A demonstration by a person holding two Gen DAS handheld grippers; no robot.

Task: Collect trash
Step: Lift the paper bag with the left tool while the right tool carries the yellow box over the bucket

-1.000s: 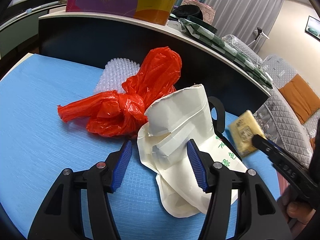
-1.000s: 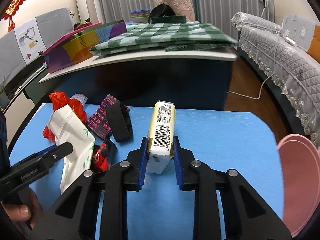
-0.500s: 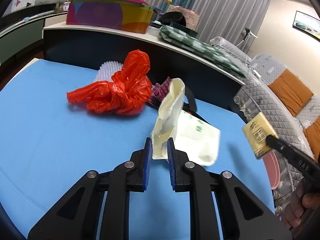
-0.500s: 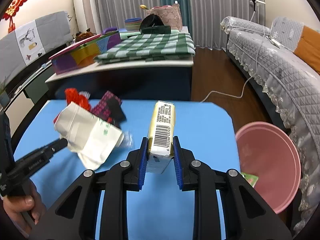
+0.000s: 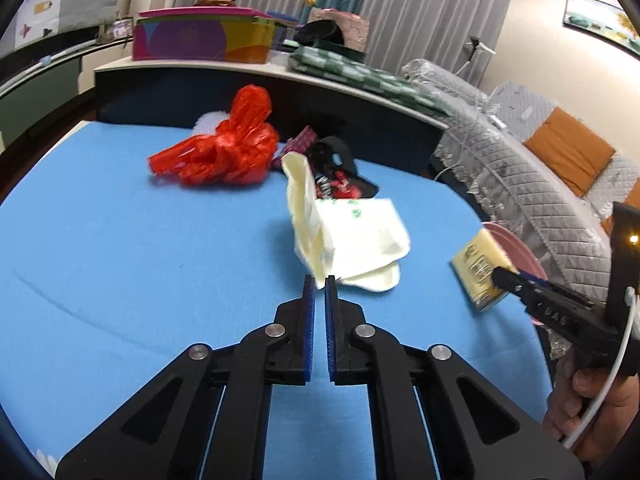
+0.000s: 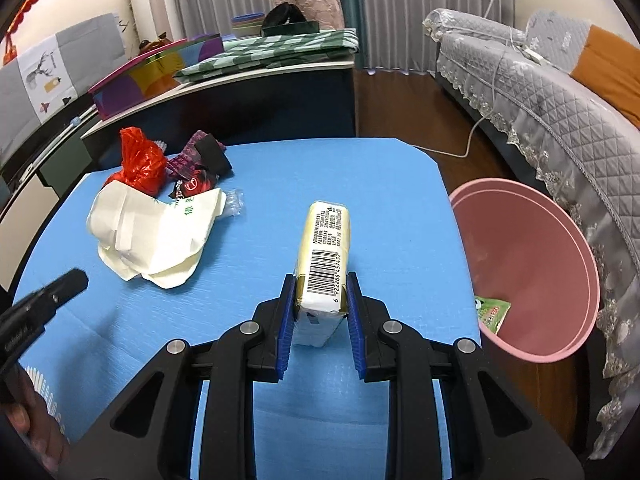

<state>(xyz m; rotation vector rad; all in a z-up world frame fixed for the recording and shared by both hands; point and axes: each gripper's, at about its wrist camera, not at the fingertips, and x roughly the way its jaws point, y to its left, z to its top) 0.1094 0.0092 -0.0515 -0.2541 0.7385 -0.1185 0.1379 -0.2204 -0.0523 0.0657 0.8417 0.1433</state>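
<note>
Between the blue ribbed pads of the right gripper (image 6: 320, 304), a soft rectangular pack (image 6: 325, 252) in glossy yellow-white wrap is clamped at its near end, barcode face up, its long axis pointing to 12 o'clock above the blue table (image 6: 360, 184). At 3 o'clock from the pack, just past the table edge, stands a round pink plastic bin (image 6: 532, 272) with a green printed wrapper (image 6: 493, 312) lying inside. At 10 o'clock a crumpled cream paper bag (image 5: 348, 236) with green print hangs by one edge from the left gripper (image 5: 319, 282), whose jaws are pinched nearly together on that thin edge. Beyond the bag, at 11 o'clock, lie a knotted, shiny red plastic bag (image 5: 224, 148), a black and red snack wrapper (image 5: 340, 184) and a dark patterned packet (image 5: 302, 140), all bunched close. Behind the table runs a dark cabinet (image 6: 256, 108) bearing folded green checked cloth (image 6: 272, 52); a quilted grey sofa (image 6: 560, 96) sits at 2 o'clock.
</note>
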